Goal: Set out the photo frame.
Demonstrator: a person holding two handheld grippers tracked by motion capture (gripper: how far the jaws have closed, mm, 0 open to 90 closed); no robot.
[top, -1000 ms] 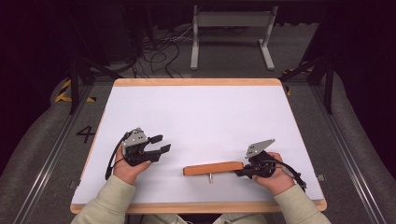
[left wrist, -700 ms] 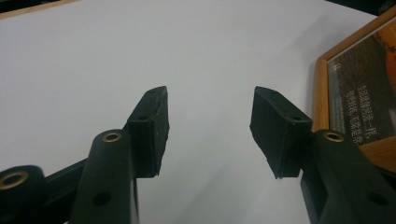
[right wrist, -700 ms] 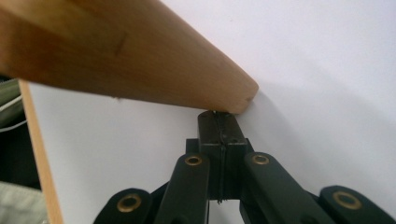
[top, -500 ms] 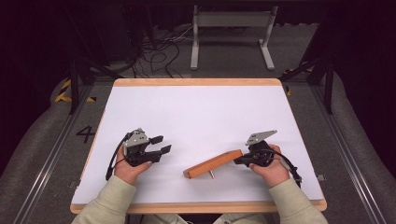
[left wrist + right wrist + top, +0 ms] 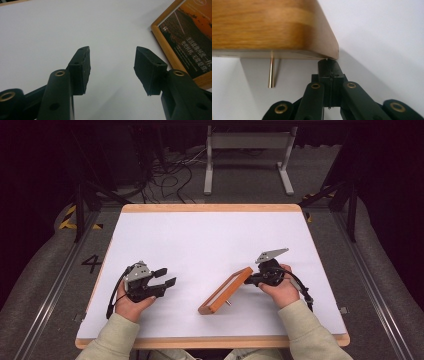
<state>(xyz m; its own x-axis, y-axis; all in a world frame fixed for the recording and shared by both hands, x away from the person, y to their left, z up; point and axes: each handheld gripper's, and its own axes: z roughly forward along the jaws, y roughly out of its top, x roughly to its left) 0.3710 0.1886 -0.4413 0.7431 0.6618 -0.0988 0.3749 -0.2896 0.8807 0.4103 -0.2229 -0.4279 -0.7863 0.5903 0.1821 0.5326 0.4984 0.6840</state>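
Observation:
A wooden picture frame [image 5: 225, 292] stands on its edge on the white table [image 5: 210, 235], set diagonally. A brass peg [image 5: 271, 72] sticks out of its back. My right gripper [image 5: 248, 281] is shut, jaws pressed together with nothing between them. Its tips touch the frame's right end; in the right gripper view they [image 5: 328, 62] sit just under the frame's rounded corner [image 5: 269, 27]. My left gripper [image 5: 167, 276] rests at the table's near left, open, pointing right toward the frame and apart from it. The left gripper view has its jaws [image 5: 112, 62] wide over bare table, with the frame's picture side [image 5: 185, 32] at the upper right.
The table has a wooden rim [image 5: 210, 208]. Beyond the far edge are a metal stand [image 5: 247, 155] and loose cables [image 5: 165, 175] on the dark floor. The person's sleeves come in at the near edge.
The frame has swung from lying crosswise to a diagonal, its right end going toward the far side. My right gripper moved forward with that end. The left gripper stayed put.

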